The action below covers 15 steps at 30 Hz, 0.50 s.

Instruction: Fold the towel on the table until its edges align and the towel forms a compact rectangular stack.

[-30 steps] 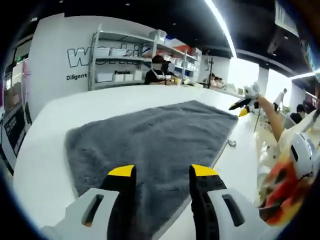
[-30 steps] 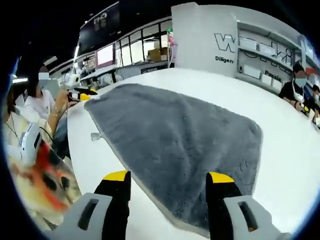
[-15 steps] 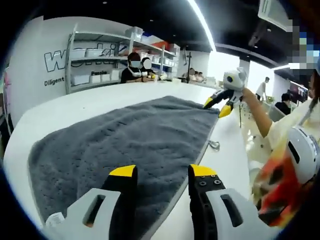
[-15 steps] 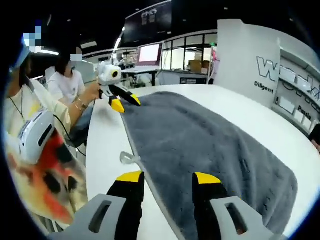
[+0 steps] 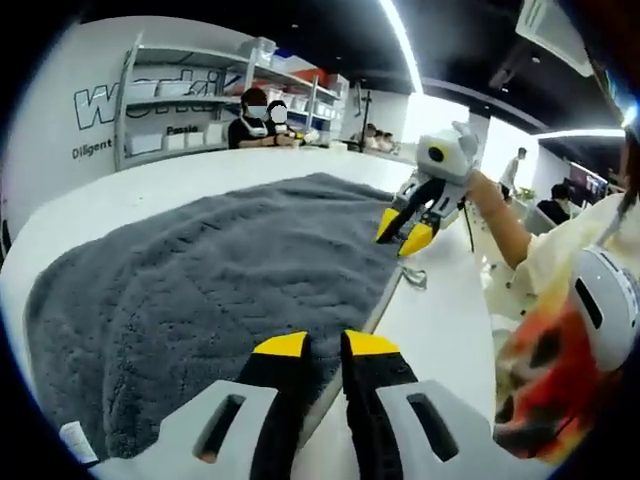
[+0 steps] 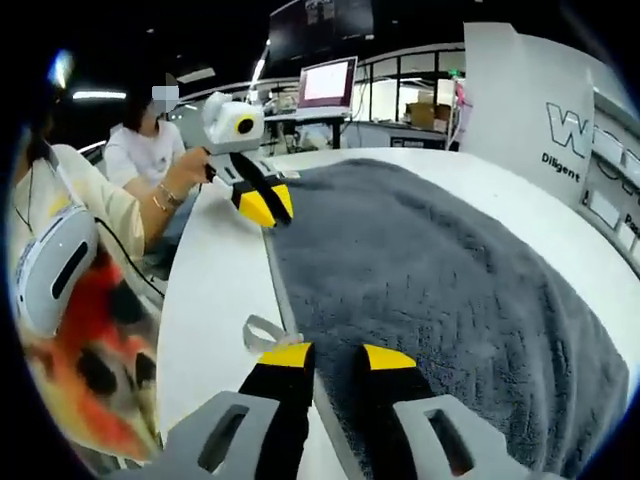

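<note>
The gray towel (image 5: 210,270) lies flat on the white table (image 5: 440,310). The left claw (image 5: 322,345) sits at one near corner of the towel, its yellow tips almost pressed together over the edge. The right claw (image 6: 338,355) does the same at the other corner, beside a small hanging loop (image 6: 262,332).

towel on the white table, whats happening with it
A person holds a gripper in each hand at the near edge of the grey towel, which lies flat and unfolded on the white table. The left gripper and right gripper each have their fingers nearly together over that edge, apparently pinching it to start a fold.
</note>
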Motion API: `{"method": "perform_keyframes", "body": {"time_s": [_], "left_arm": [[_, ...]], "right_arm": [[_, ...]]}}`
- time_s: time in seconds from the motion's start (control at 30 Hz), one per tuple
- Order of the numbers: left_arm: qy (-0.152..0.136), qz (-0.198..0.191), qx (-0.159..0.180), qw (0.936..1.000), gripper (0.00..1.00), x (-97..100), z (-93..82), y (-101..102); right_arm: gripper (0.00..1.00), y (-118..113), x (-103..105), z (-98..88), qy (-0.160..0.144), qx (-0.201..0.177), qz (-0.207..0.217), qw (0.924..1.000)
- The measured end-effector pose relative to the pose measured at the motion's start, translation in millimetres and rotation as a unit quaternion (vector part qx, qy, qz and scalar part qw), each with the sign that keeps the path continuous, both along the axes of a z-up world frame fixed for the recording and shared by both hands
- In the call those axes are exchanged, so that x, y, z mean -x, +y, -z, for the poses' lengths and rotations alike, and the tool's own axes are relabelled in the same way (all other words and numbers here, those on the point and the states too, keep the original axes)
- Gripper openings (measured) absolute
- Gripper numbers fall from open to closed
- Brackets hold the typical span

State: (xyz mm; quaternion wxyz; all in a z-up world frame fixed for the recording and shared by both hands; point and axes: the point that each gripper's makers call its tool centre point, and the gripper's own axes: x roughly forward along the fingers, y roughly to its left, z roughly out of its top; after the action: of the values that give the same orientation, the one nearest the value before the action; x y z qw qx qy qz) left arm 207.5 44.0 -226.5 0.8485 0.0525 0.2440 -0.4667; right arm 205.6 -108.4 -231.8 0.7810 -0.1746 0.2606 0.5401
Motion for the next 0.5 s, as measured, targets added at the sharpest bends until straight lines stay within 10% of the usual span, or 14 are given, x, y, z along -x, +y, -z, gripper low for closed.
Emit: {"method": "perform_keyframes", "body": {"time_s": [0.5], "left_arm": [[0.043,0.022,0.006,0.9988,0.01,13.7,11.8,-9.6]], "right_arm": [[0.01,-6.1,11.8,8.0,0.058,-0.001,0.006,0.9983]]}}
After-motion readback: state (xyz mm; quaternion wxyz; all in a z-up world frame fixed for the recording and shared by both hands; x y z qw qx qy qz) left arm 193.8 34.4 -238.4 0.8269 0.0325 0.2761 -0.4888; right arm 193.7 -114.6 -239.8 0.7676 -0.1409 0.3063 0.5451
